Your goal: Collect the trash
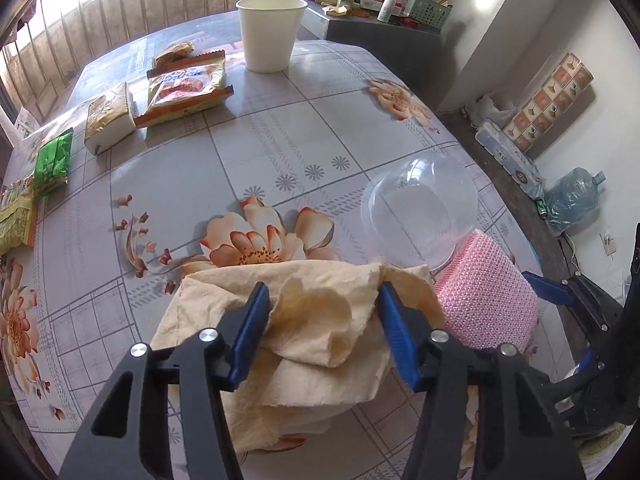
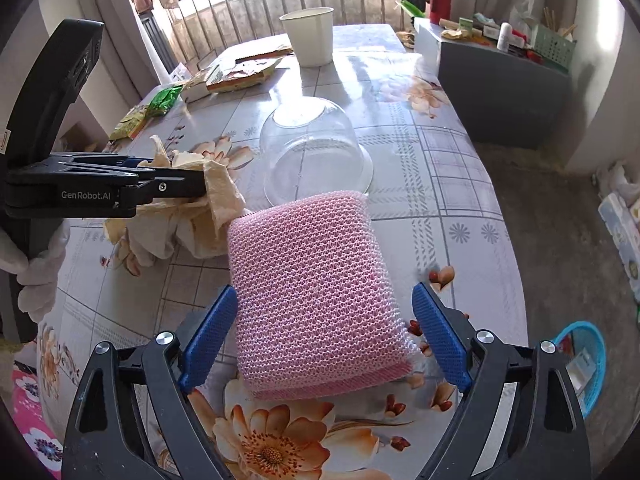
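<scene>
A crumpled beige napkin [image 1: 316,344] lies near the front of the flower-print table [image 1: 280,132]. My left gripper [image 1: 325,312] is shut on it, the paper bunched up between the blue pads. From the right wrist view, the same gripper [image 2: 200,178] comes in from the left with the napkin [image 2: 216,204] at its tips. Just right of the napkin lies a pink mesh sponge [image 2: 316,280]. My right gripper [image 2: 324,312] straddles it, open: the left pad touches the sponge's edge and the right pad stands a little clear. The sponge [image 1: 488,304] also shows in the left wrist view.
An upturned clear plastic bowl [image 2: 312,148] stands just beyond the sponge. Farther back are a white paper cup [image 1: 270,32], snack wrappers [image 1: 184,88] and green packets [image 1: 52,160]. A gloved hand [image 2: 36,276] holds the left gripper. A blue basket [image 2: 584,364] sits on the floor at right.
</scene>
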The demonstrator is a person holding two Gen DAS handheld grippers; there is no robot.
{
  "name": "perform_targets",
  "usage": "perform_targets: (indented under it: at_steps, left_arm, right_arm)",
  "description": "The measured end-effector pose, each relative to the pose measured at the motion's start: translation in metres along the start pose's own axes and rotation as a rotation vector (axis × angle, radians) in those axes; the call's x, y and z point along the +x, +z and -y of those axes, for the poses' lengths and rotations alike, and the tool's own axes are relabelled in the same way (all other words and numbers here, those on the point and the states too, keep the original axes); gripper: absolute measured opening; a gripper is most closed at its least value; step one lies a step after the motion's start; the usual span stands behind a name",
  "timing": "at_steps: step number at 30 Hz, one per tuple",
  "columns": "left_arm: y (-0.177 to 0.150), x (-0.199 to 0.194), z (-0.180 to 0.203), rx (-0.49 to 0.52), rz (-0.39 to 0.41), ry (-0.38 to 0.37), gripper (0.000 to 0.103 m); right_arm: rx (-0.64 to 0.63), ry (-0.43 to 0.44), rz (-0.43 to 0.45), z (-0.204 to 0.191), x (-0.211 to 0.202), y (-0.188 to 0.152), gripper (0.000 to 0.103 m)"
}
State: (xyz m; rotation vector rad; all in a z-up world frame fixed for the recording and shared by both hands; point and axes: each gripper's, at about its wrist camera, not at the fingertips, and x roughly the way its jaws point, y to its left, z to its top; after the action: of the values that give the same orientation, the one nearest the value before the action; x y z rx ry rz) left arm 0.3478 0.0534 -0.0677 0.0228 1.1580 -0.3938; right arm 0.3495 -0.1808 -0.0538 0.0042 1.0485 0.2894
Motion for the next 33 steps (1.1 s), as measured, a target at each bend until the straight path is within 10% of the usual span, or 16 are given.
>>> perform_targets:
  at_steps: [11,27,33]
  left_arm:
    - [-0.028,-0.042,-0.02,-0.138,0.115,-0.066,0.009]
    - [-0.13,-0.207,-0.034,-0.341,0.396,-0.447,0.006]
    - [-0.199,-0.192,-0.051,-0.553,0.447,-0.582,0.006]
  right_arm:
    - [0.011,0.03,0.039,-0.006,-0.027,-0.021,0.049]
    - [0.082,0.08,0.039,0.005,-0.054,-0.062,0.039]
    - [0.155,0.121,0.047,0.015,-0.051,-0.073,0.039]
